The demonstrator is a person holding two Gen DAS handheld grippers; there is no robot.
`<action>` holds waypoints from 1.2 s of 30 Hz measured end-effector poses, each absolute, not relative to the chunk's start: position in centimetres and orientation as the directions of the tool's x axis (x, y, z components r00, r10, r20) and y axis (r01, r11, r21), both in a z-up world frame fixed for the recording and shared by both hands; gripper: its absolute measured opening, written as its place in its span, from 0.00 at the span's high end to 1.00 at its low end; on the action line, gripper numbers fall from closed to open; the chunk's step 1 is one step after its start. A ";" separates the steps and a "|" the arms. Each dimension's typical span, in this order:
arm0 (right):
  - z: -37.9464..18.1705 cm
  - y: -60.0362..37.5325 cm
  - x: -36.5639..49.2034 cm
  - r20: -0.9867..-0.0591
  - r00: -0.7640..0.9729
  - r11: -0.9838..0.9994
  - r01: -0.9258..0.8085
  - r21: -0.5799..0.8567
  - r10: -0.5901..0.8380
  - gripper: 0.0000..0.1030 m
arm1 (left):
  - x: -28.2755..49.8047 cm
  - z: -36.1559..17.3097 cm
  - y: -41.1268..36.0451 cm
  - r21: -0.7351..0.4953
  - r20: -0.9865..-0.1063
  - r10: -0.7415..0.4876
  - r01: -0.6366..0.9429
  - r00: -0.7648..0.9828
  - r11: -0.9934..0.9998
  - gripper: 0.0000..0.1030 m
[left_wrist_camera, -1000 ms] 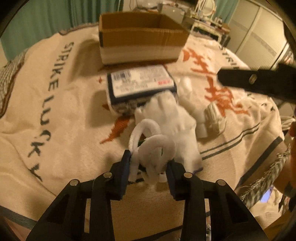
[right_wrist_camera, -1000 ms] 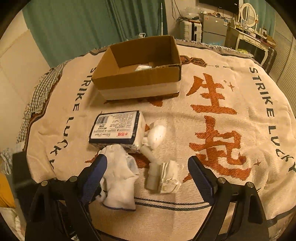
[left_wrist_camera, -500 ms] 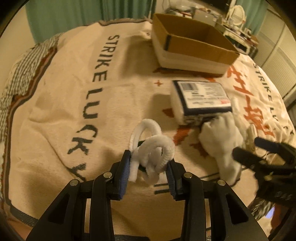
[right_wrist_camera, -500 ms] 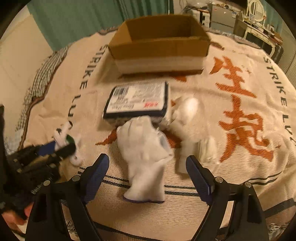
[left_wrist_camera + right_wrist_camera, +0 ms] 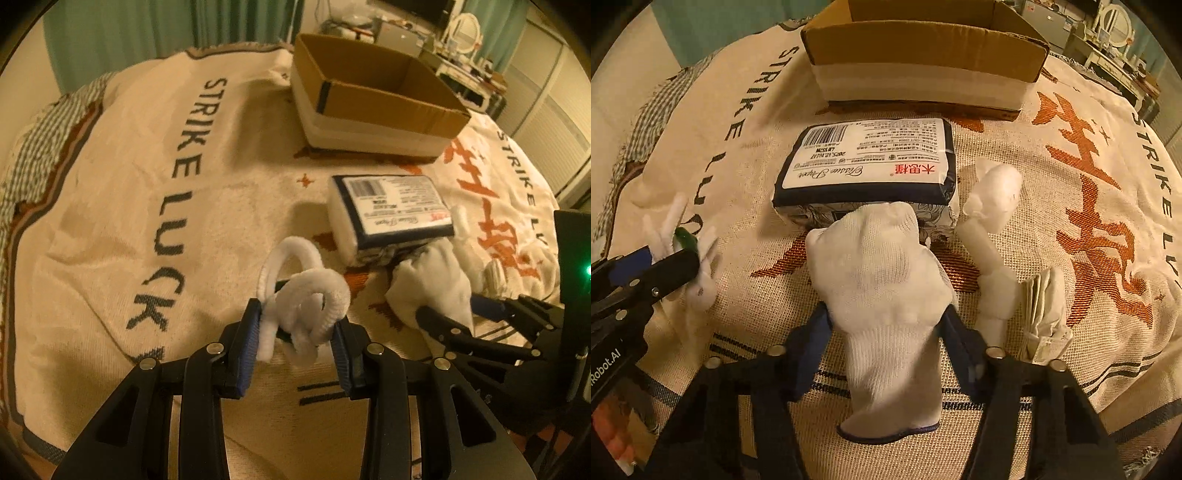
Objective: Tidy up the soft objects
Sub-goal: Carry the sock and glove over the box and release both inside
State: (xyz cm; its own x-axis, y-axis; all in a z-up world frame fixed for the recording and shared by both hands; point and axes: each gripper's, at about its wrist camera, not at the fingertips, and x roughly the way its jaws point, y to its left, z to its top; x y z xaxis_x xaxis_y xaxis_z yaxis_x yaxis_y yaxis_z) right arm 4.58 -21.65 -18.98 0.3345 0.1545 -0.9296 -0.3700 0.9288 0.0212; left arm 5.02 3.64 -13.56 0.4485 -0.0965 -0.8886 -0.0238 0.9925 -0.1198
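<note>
My left gripper (image 5: pixel 295 343) is shut on a tangle of white fuzzy cord (image 5: pixel 306 295) and holds it above the blanket; it also shows at the left of the right wrist view (image 5: pixel 679 254). My right gripper (image 5: pixel 886 321) straddles a white knit glove (image 5: pixel 882 273) lying on the blanket, its blue pads touching both sides of the glove. The glove also shows in the left wrist view (image 5: pixel 432 284). An open cardboard box (image 5: pixel 923 51) stands at the far side of the blanket, also in the left wrist view (image 5: pixel 373 99).
A wrapped tissue-paper pack (image 5: pixel 868 162) lies between the glove and the box. White soft rolls (image 5: pixel 993 206) and a folded white cloth (image 5: pixel 1045 306) lie to the glove's right. A cream printed blanket (image 5: pixel 110 206) covers the surface.
My right gripper has come down and narrowed around the white glove. My left gripper has carried the white cord leftward, away from the glove.
</note>
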 end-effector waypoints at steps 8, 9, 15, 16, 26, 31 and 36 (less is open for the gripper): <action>-16.0 -22.0 2.9 -0.900 0.385 0.915 -0.403 0.037 0.206 0.63 | 3.9 -9.6 2.3 -0.098 -0.846 -0.090 0.013 0.525 0.995 0.66; -15.2 -22.1 2.6 -0.891 0.398 0.914 -0.404 0.043 0.218 0.63 | 3.7 -8.8 2.2 -0.097 -0.835 -0.093 0.021 0.542 0.995 0.66; -9.7 -23.6 1.8 -0.822 0.484 0.912 -0.398 0.099 0.301 0.64 | 3.2 -4.8 1.5 -0.123 -0.783 -0.132 0.056 0.608 0.991 0.66; -8.6 -23.8 1.8 -0.808 0.502 0.910 -0.404 0.096 0.308 0.64 | 3.3 -4.0 1.3 -0.119 -0.775 -0.133 0.064 0.618 0.991 0.66; 1.8 -25.3 5.2 -0.679 0.648 0.909 -0.411 0.072 0.347 0.64 | 7.2 2.7 -0.1 -0.081 -0.668 -0.130 0.102 0.732 0.992 0.66; 6.2 -25.0 8.6 -0.623 0.689 0.906 -0.416 0.078 0.370 0.64 | 10.5 4.5 -0.7 -0.036 -0.630 -0.110 0.113 0.769 0.993 0.66; 8.1 -24.6 13.0 -0.596 0.714 0.912 -0.404 0.077 0.367 0.64 | 14.9 4.6 -0.8 -0.067 -0.624 -0.133 0.117 0.770 0.991 0.66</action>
